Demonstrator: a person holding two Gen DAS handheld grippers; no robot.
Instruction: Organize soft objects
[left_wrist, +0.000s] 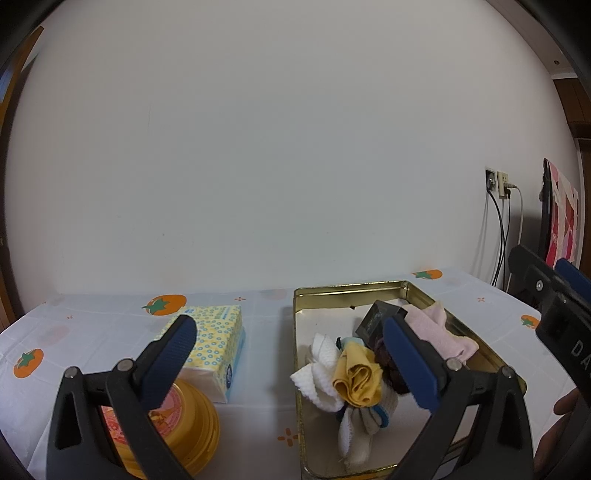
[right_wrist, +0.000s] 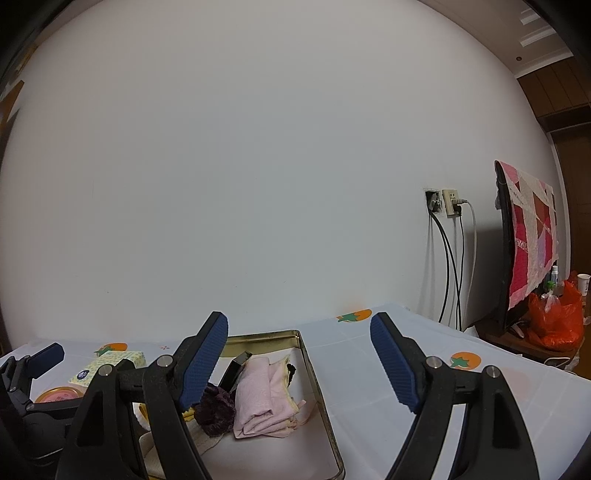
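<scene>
Soft stuff sits bunched in the gold tin (left_wrist: 413, 291): yellow cloth (left_wrist: 356, 376) rolled on white waffle-weave rags (left_wrist: 317, 373), folded pink towel (right_wrist: 262, 397) by the far wall w/ a fuzzy purple scrunchie (right_wrist: 216, 408). I hold my left tongs (left_wrist: 291, 354) wide, empty, above the tin; right tongs (right_wrist: 299, 360) also wide, empty. Tissue pack (left_wrist: 214, 336) & round yellow jar (left_wrist: 184, 424) wait outside, prob. next.

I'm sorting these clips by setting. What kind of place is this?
Probably a room in a home: a table under a persimmon-print tablecloth against a plain wall, a tissue pack beside a gold tin of cloths, and a wall socket with cables.
</scene>
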